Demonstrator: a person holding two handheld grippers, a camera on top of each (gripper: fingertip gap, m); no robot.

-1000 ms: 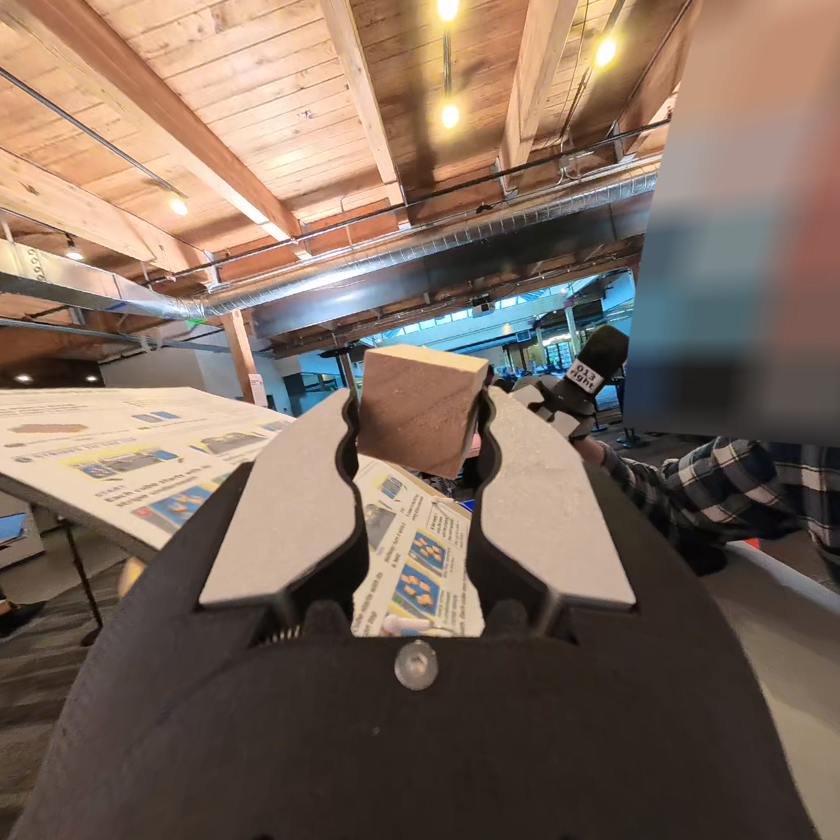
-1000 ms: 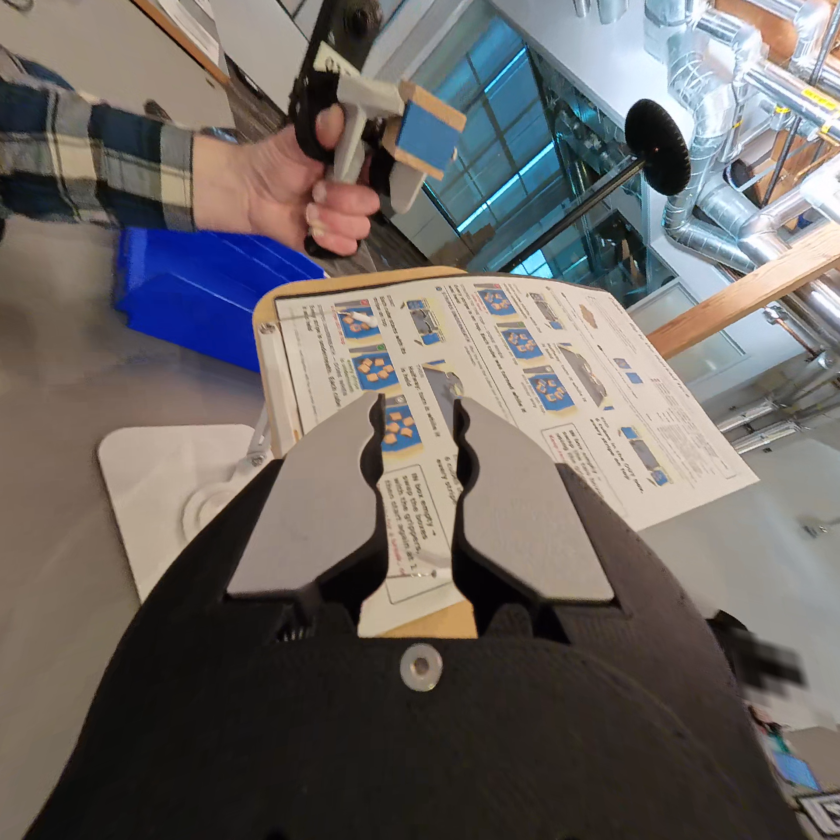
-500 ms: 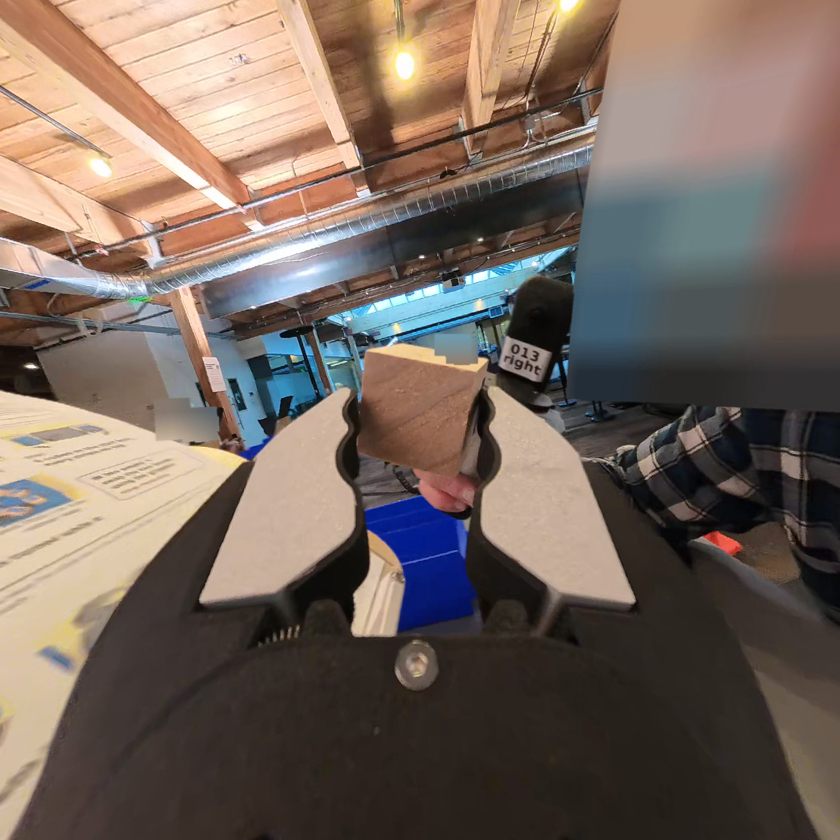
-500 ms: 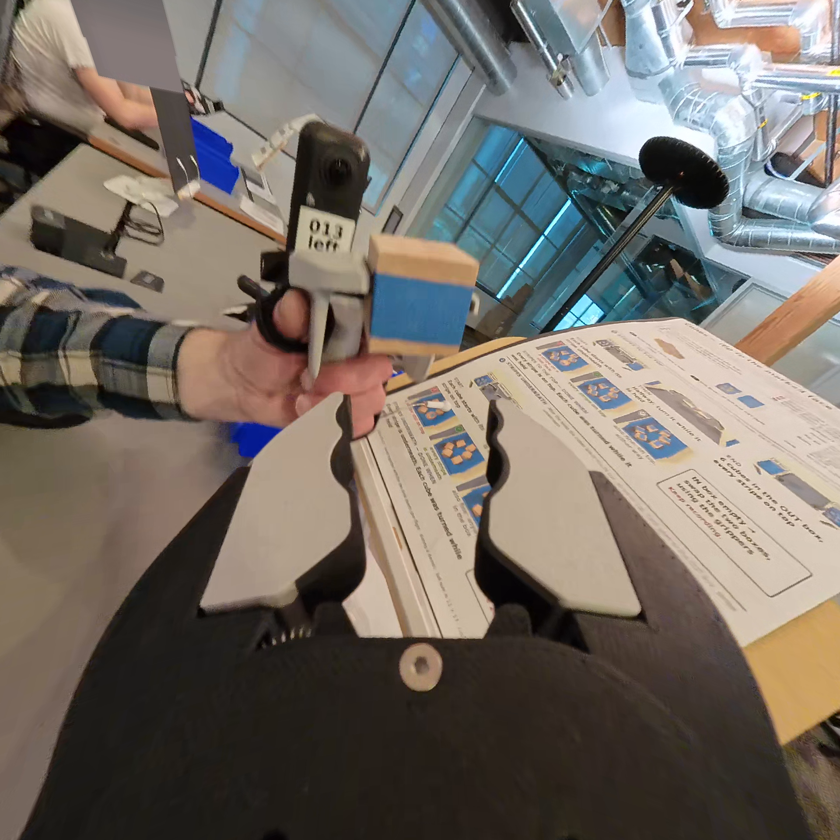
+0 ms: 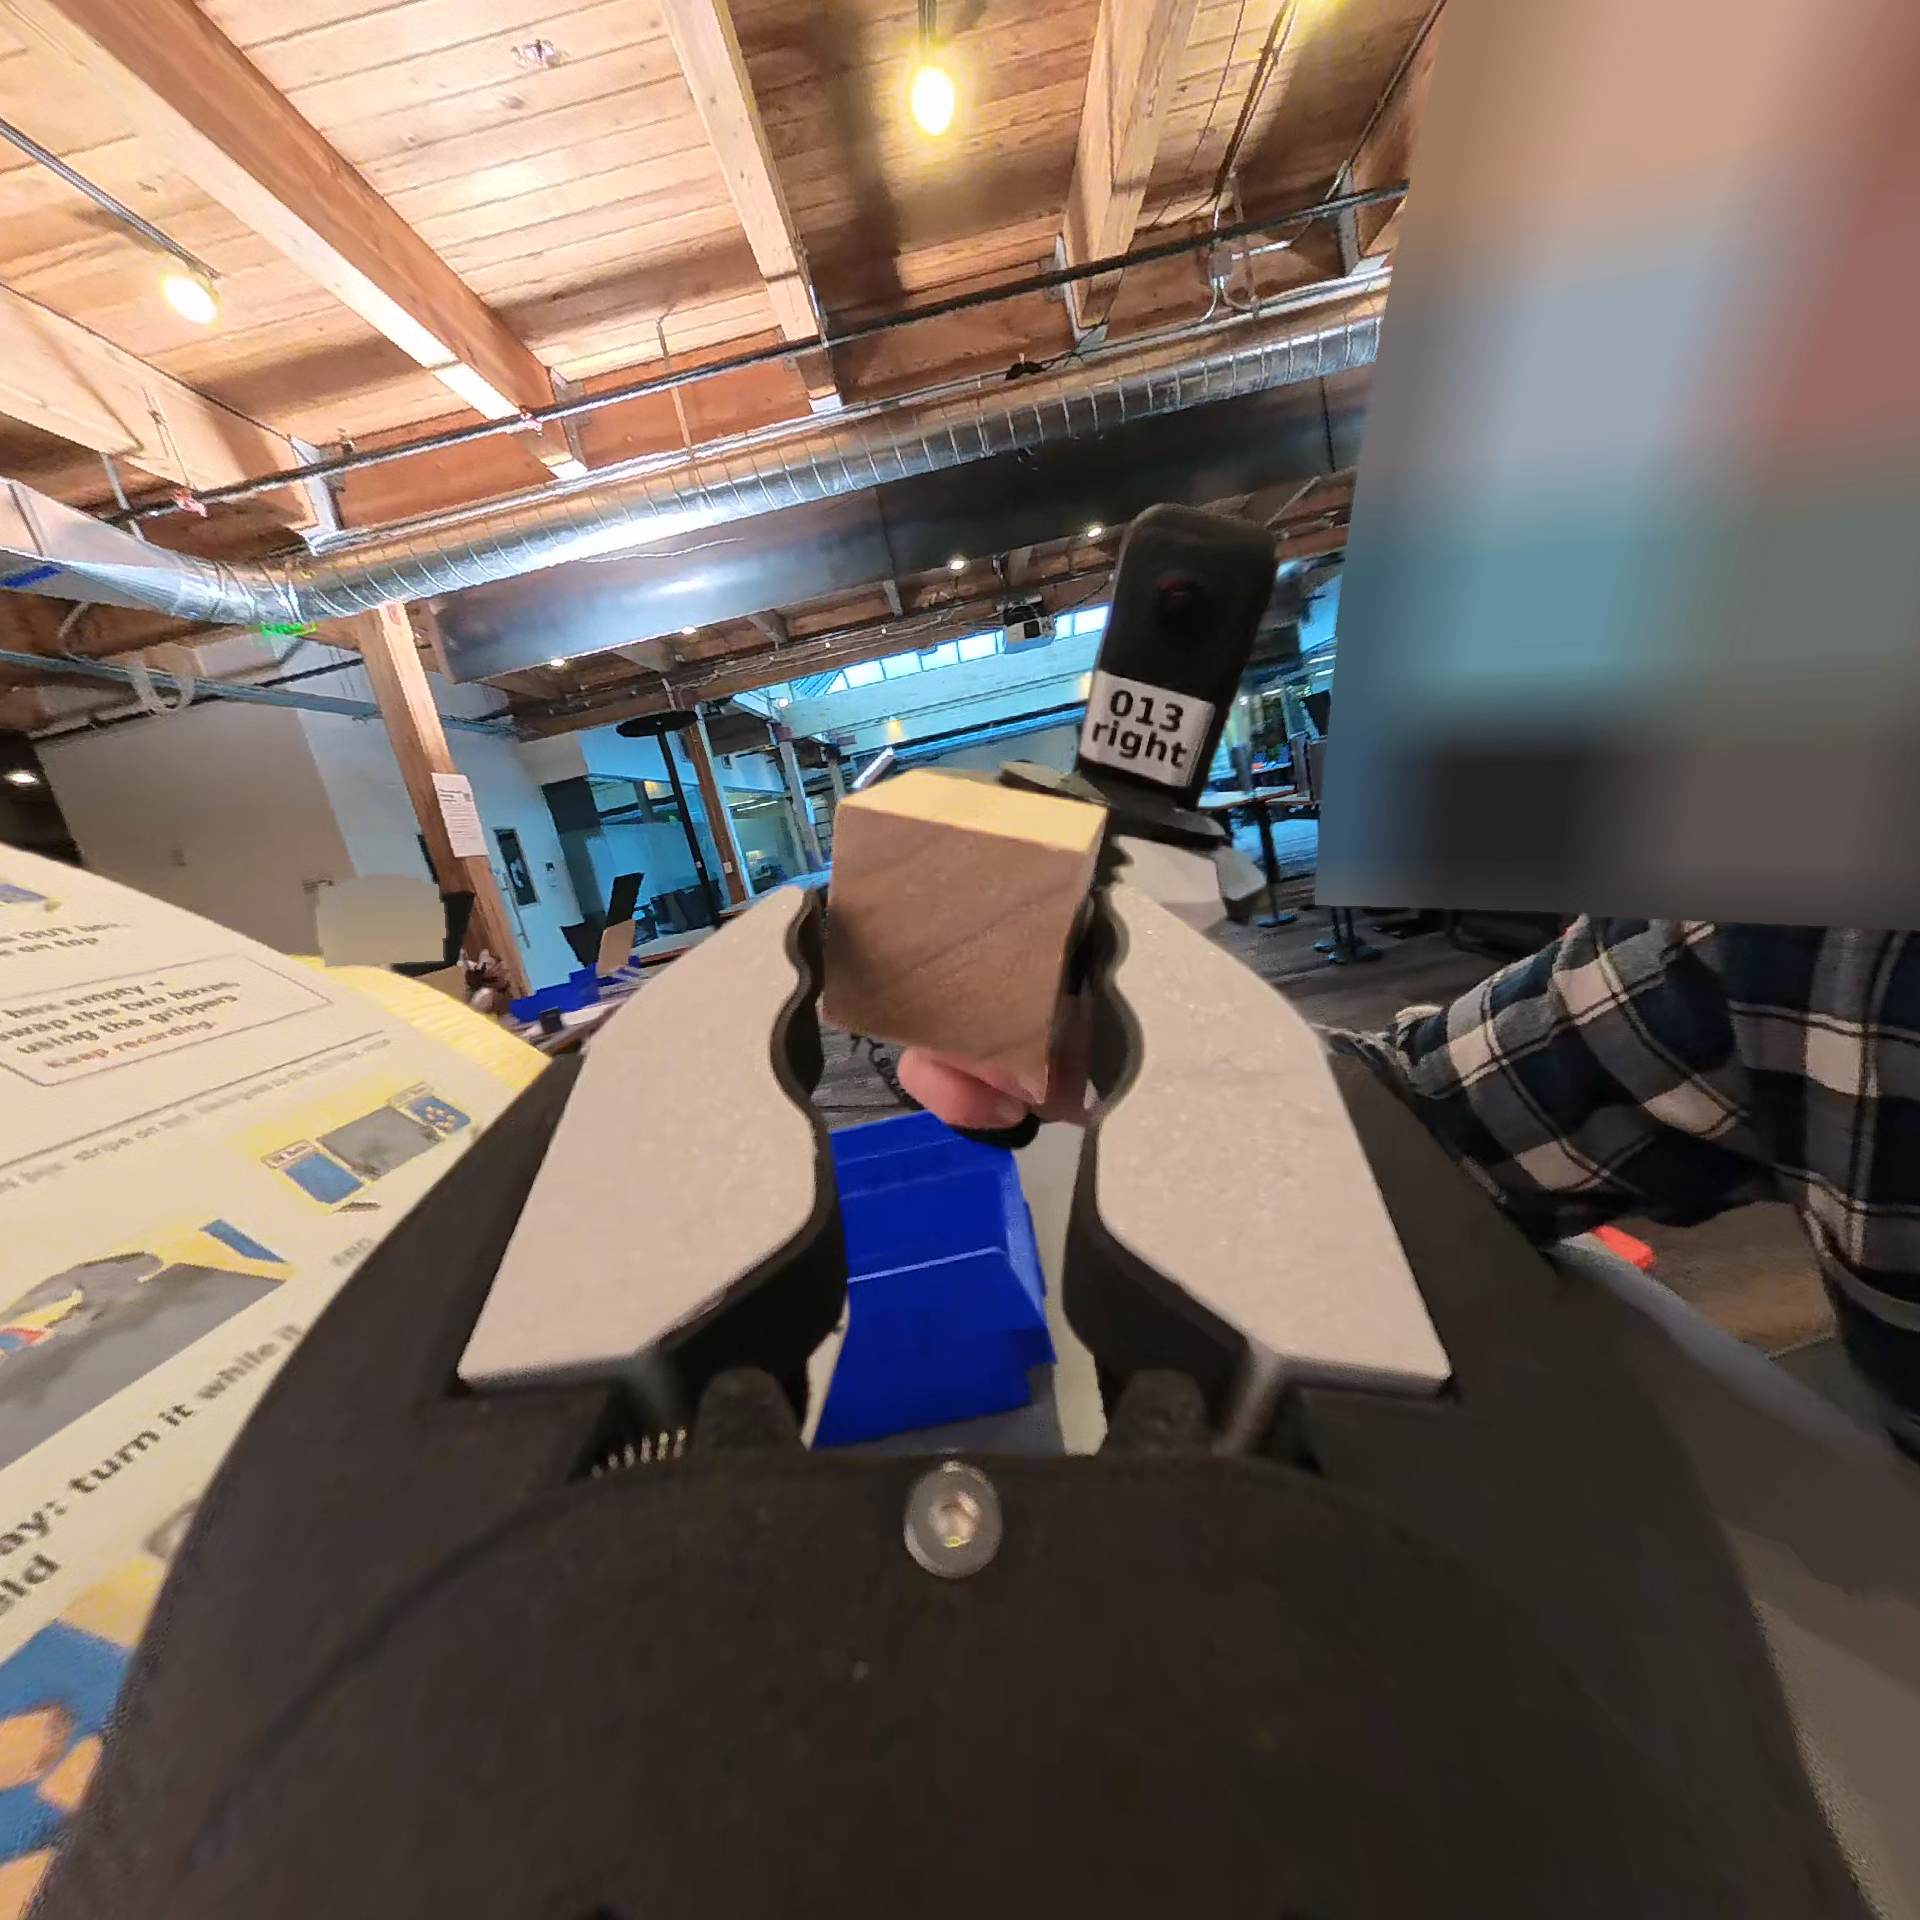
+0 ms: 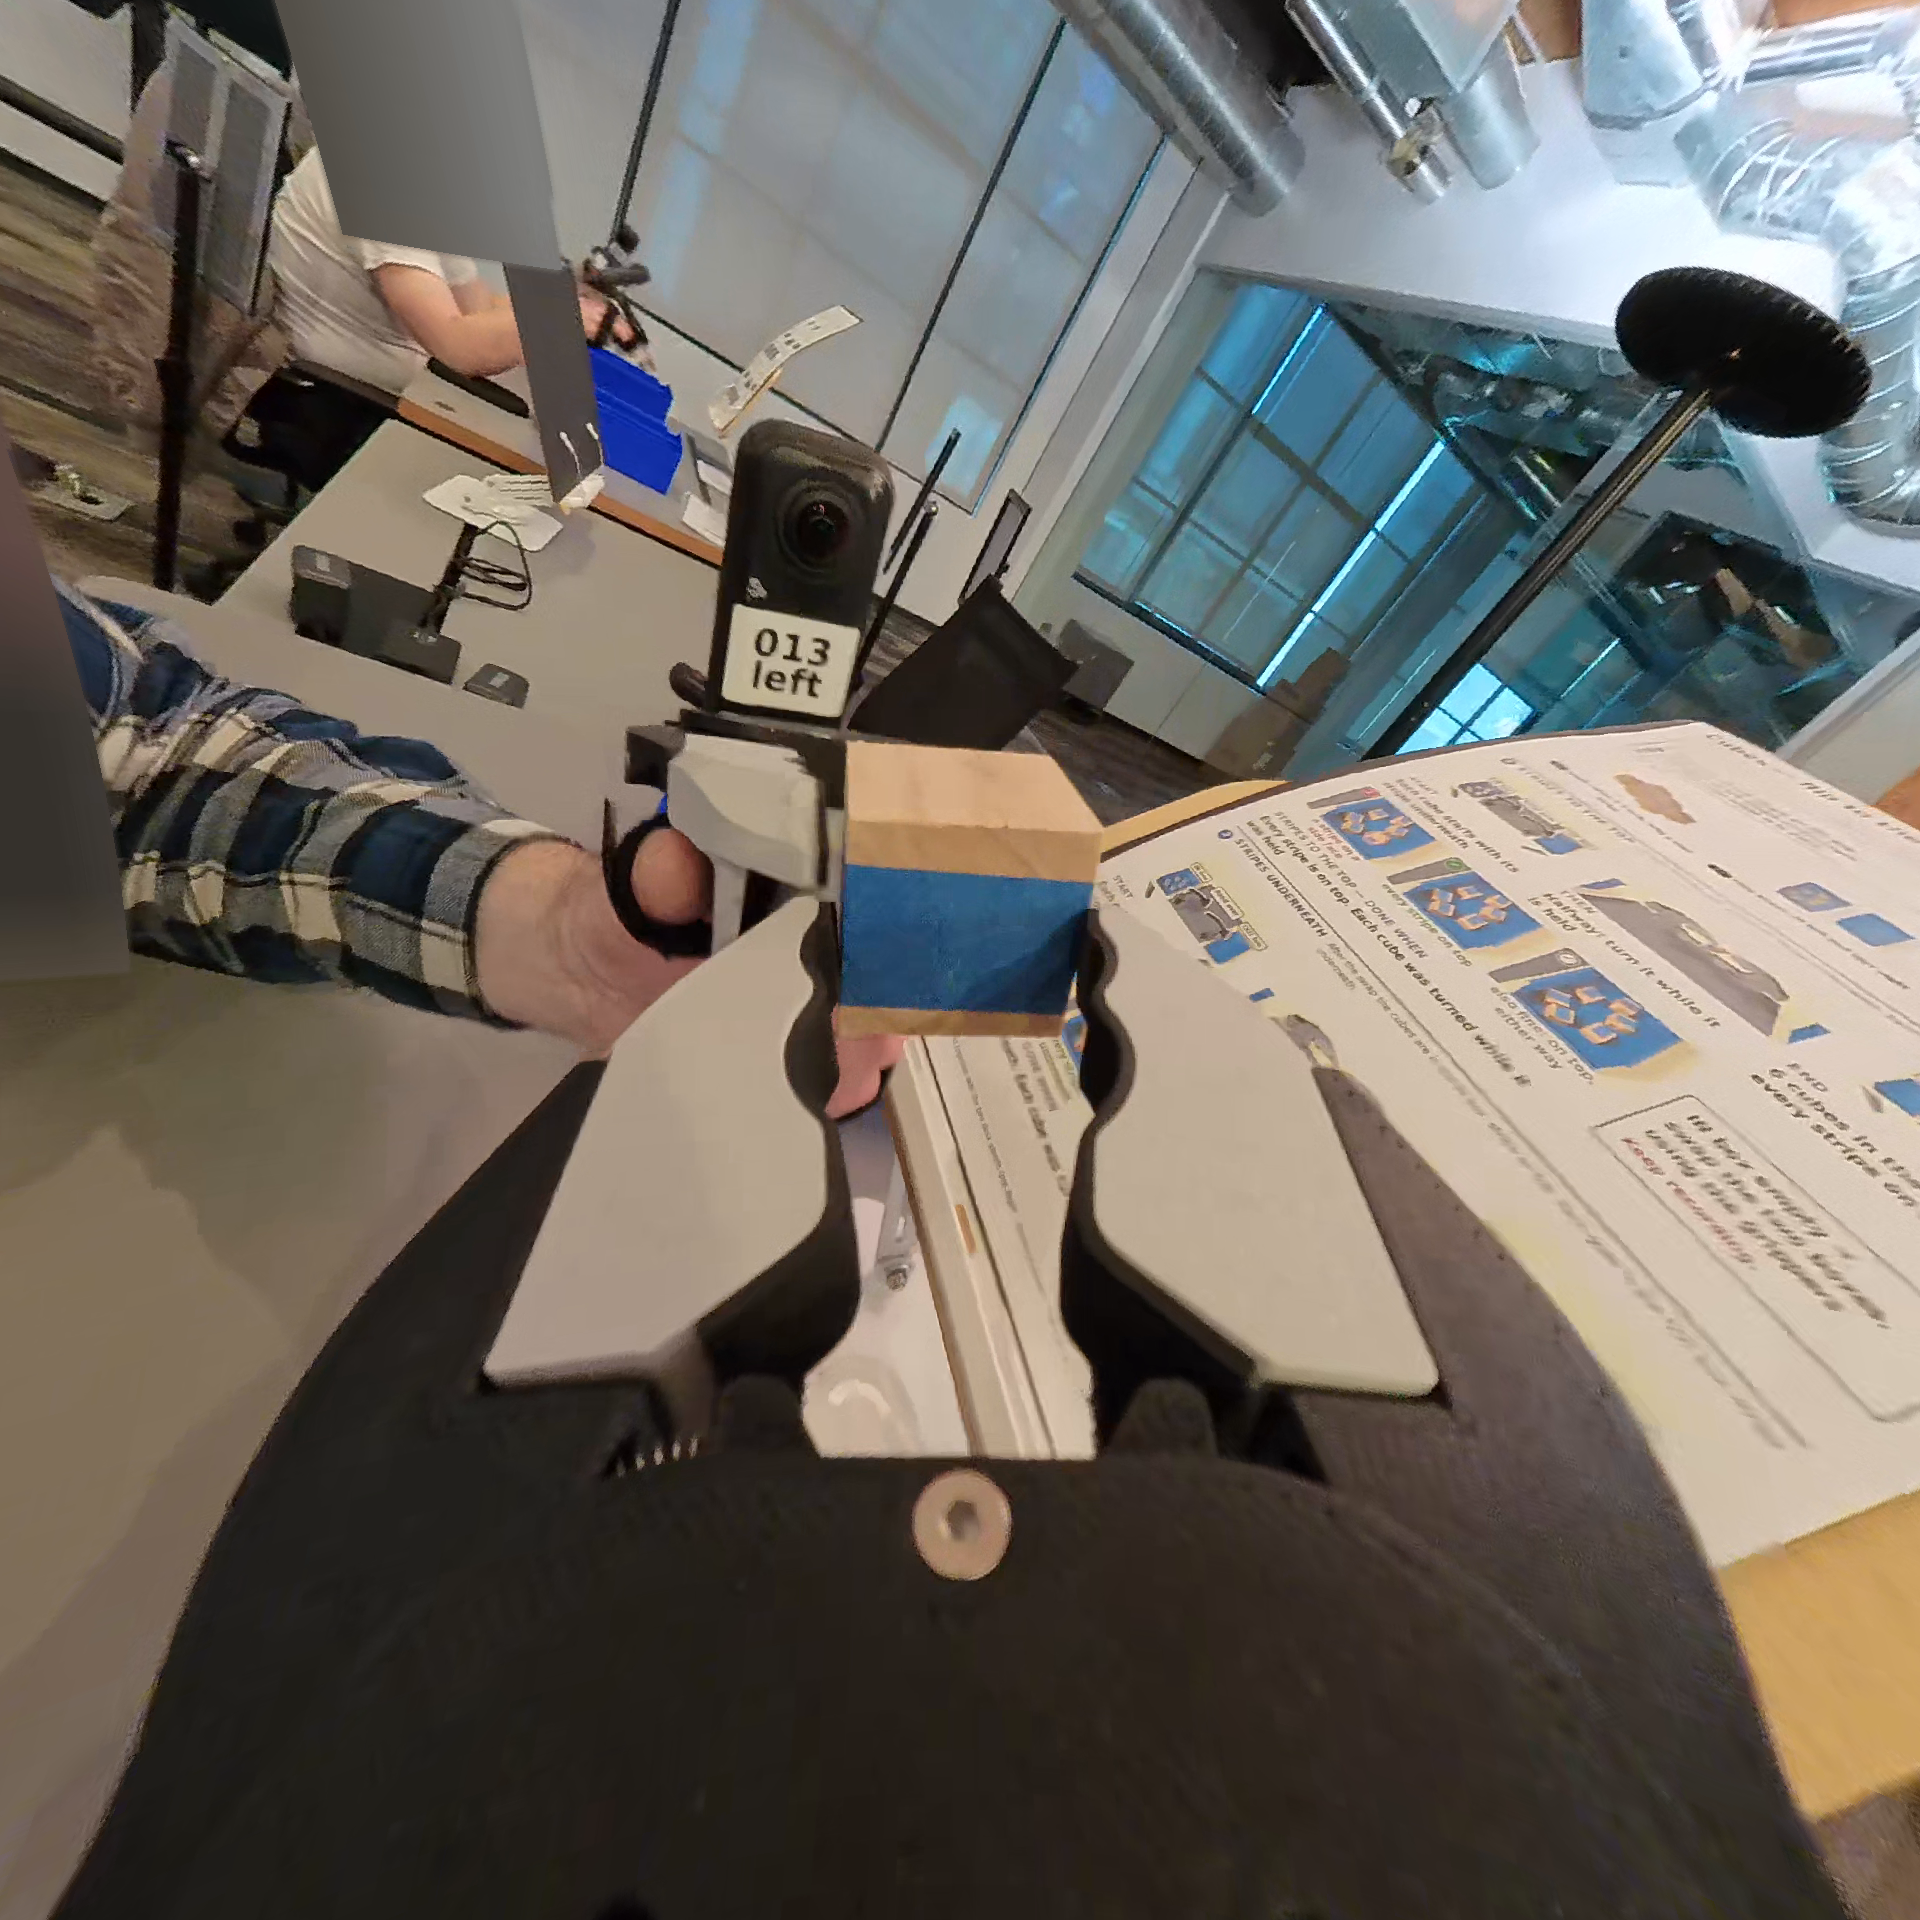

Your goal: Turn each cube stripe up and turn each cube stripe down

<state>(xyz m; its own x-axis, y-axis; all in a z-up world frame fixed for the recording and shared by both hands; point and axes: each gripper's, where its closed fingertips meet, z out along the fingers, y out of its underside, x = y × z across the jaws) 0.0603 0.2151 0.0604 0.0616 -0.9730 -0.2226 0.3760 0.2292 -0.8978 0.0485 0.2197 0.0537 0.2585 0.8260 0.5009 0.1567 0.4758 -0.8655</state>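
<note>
Above the worktop, the left hand-held gripper clamps one cube; the right hand-held gripper brackets it, contact unclear. Regrasp pending; remaining cubes unseen.

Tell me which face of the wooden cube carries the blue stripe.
The blue stripe is on the cube face seen in the right wrist view; its top face and the one in the left wrist view are bare wood.

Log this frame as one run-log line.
phase: handover mid-air | left gripper: gripping wooden cube | right gripper: jaws around cube, blue stripe facing it
</note>
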